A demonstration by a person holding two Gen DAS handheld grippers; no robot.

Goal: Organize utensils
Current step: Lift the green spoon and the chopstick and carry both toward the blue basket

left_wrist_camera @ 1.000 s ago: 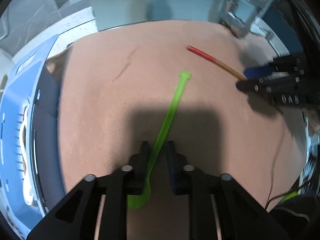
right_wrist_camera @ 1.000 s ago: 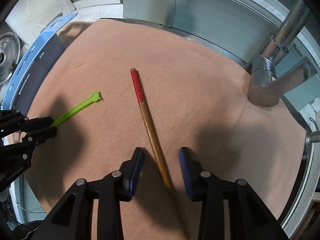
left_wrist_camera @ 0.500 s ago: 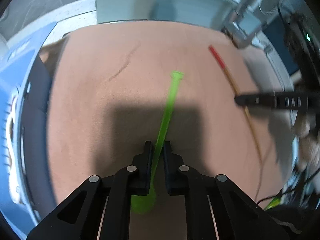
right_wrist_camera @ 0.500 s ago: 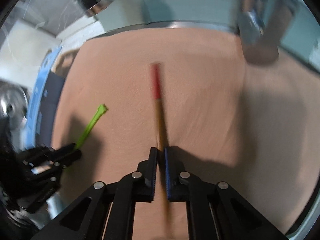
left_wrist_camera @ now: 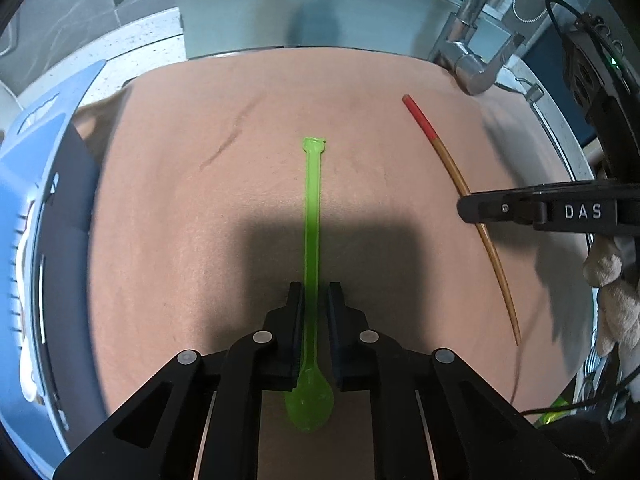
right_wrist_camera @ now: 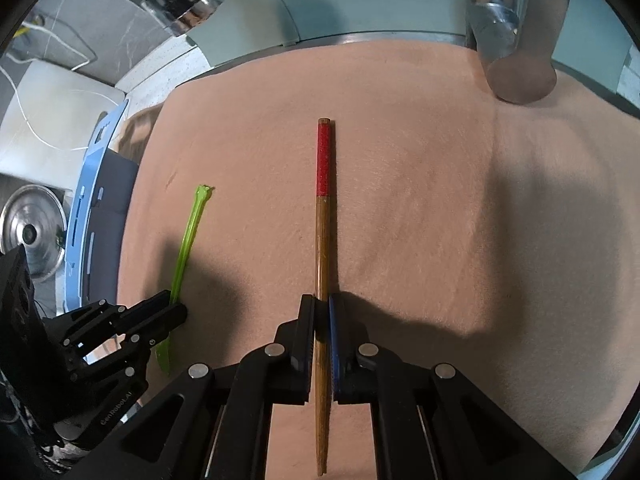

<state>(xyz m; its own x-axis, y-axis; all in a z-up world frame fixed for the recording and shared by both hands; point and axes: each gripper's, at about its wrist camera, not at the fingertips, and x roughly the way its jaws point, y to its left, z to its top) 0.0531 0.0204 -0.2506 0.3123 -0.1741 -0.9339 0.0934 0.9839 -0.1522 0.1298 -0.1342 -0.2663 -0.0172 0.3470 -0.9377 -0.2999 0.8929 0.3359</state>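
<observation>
A translucent green spoon [left_wrist_camera: 311,216] lies on the tan cloth [left_wrist_camera: 200,220], handle pointing away. My left gripper [left_wrist_camera: 314,300] is shut on its handle just above the bowl. A wooden chopstick with a red end [right_wrist_camera: 322,240] lies on the same cloth. My right gripper [right_wrist_camera: 321,312] is shut on its wooden shaft near the thin end. In the left wrist view the chopstick [left_wrist_camera: 452,168] runs under the right gripper [left_wrist_camera: 468,208] at the right. In the right wrist view the left gripper [right_wrist_camera: 176,310] holds the green spoon [right_wrist_camera: 190,232] at the lower left.
A blue slotted rack [left_wrist_camera: 28,208] stands along the cloth's left edge. A chrome faucet [left_wrist_camera: 472,60] rises at the back right, its base [right_wrist_camera: 516,76] close to the cloth. A metal pot lid [right_wrist_camera: 30,236] lies beyond the rack. Cables hang at the right.
Both grippers closed, the left onto the green spoon and the right onto the chopstick. Both utensils swung round and now point straight away from their grippers.
</observation>
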